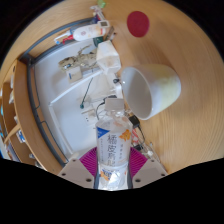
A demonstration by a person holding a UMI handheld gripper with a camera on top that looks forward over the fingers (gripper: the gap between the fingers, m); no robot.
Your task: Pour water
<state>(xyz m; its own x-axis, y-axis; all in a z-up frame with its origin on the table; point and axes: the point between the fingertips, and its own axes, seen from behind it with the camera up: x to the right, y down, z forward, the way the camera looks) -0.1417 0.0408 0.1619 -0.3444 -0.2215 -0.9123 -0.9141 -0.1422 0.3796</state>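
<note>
While tilting toward the cup, pouring water.

Clamping the jaws [108,172] on a small labelled bottle [110,150], one purple pad [90,163] pressing at either side; leaning its top toward the white cup [153,88] lying just ahead on the wooden desk [190,60] (no stream showing, so likely only nearing the pour). Calling next for aligning the bottle mouth over the cup rim, then tipping slowly, guarding against spilling.
</note>
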